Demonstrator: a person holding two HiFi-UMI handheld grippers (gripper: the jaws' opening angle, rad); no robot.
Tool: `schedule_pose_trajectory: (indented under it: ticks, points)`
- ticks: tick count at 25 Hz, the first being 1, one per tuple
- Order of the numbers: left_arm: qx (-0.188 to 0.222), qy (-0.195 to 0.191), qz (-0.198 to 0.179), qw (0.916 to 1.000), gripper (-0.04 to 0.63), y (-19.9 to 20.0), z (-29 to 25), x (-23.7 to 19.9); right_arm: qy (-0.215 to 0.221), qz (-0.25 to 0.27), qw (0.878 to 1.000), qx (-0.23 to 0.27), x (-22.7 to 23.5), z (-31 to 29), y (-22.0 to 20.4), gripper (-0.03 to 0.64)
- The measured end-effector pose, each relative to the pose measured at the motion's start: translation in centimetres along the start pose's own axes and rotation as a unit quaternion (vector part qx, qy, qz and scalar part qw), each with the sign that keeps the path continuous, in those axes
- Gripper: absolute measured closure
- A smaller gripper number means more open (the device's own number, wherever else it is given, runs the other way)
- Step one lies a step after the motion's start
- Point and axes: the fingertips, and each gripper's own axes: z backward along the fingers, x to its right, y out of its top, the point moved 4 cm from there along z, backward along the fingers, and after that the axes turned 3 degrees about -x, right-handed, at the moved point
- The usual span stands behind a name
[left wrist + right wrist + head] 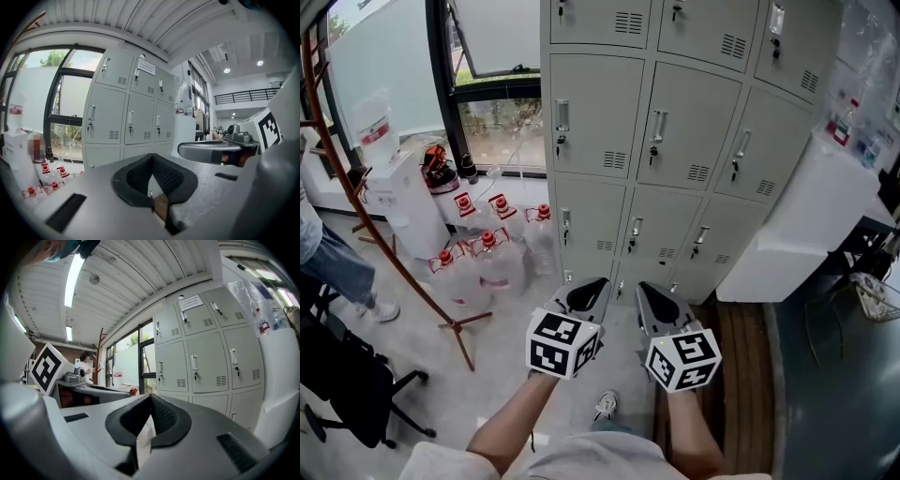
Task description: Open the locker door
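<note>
A bank of grey metal lockers (647, 122) stands ahead, every door closed, each with a small handle and key lock such as the one at mid-height (656, 136). My left gripper (586, 292) and right gripper (656, 302) hang side by side low in front of the bottom row, apart from the doors. Both are shut with nothing between the pads. In the left gripper view the closed tips (152, 157) point toward the lockers (126, 112). The right gripper view shows its tips (151, 397) together, with the lockers (206, 357) to the right.
Several red-capped water bottles (492, 248) sit on the floor left of the lockers, beside a white dispenser (398, 202). A wooden stand (394, 234) leans across the left. A white cabinet (806, 225) juts out at right. A black chair (347, 375) and a person's leg (337, 267) are at far left.
</note>
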Motion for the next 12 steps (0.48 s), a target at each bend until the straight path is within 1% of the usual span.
schedule_pose_trajectory:
  ticks: [7, 12]
  points:
    - [-0.006, 0.001, 0.001, 1.0, 0.589, 1.9, -7.1, -2.1, 0.01, -0.002, 1.0, 0.0, 5.6, -4.9, 1.0, 0.617]
    - [-0.016, 0.007, 0.001, 0.9998, 0.589, 2.6, -10.7, -3.3, 0.019, -0.008, 1.0, 0.0, 8.3, -7.6, 1.3, 0.617]
